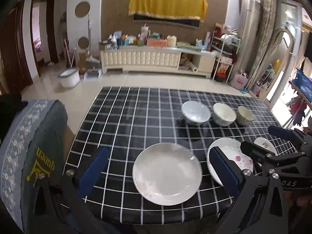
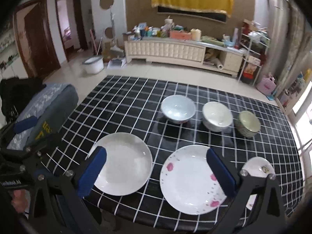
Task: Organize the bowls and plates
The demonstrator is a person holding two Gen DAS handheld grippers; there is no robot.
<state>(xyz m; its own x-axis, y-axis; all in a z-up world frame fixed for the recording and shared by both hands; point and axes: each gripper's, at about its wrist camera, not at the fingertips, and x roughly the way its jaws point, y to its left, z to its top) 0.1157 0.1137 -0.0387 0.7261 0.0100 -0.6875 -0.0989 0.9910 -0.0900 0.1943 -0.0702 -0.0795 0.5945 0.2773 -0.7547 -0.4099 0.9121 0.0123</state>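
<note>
Hovering wide: left claw (image 1: 159, 172) over plain plate (image 1: 167, 173) | right claw (image 2: 158, 172) wide above floral plate (image 2: 192, 179)

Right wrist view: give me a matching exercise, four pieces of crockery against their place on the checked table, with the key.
Things:
1. plain white plate
2. pink-flowered plate
3. pale blue bowl
4. green patterned bowl

Places:
A. right end of the far row of bowls
B. near row, left end
C. left end of the far row of bowls
D. near row, middle, between two other plates

Pairs: 1-B, 2-D, 3-C, 4-A
</note>
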